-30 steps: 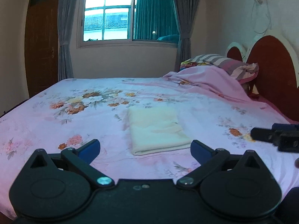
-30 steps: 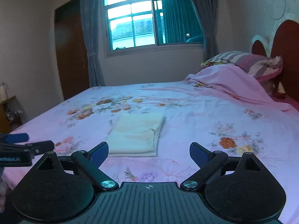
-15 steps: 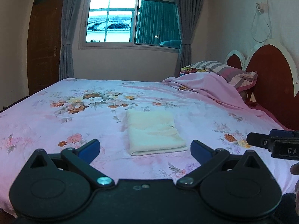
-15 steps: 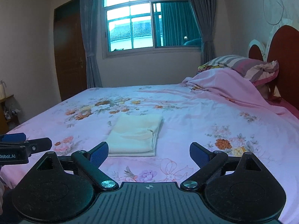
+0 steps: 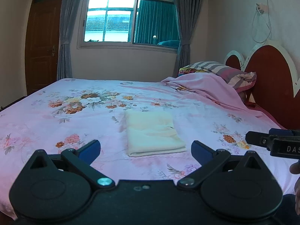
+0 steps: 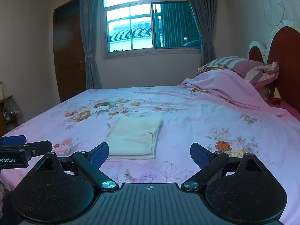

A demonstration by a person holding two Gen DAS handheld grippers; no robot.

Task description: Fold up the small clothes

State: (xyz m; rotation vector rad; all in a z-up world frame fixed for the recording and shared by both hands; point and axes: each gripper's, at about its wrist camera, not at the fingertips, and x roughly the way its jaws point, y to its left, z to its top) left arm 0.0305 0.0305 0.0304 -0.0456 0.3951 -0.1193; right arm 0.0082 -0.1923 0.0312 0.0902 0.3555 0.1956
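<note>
A pale yellow garment (image 5: 152, 133) (image 6: 136, 137) lies folded into a flat rectangle on the pink floral bedsheet (image 5: 56, 121) (image 6: 187, 112). My left gripper (image 5: 145, 150) hovers just short of its near edge, open, with nothing between its blue pads. My right gripper (image 6: 150, 153) is also open and empty, a little back from the garment's near right corner. Each gripper shows in the other's view: the right gripper (image 5: 271, 142) at the right edge of the left wrist view, and the left gripper (image 6: 22, 146) at the left edge of the right wrist view.
A bunched pink blanket (image 5: 202, 86) and striped pillows (image 5: 225, 71) sit against the red headboard (image 5: 270, 86) on the right. Behind the bed are a window (image 5: 131, 16) with grey curtains and a wooden door (image 5: 41, 43). A small side table (image 6: 5, 110) stands at far left.
Both grippers have pulled back and risen from the folded garment, so the bed looks lower and farther. The garment has not moved. Both stay open.
</note>
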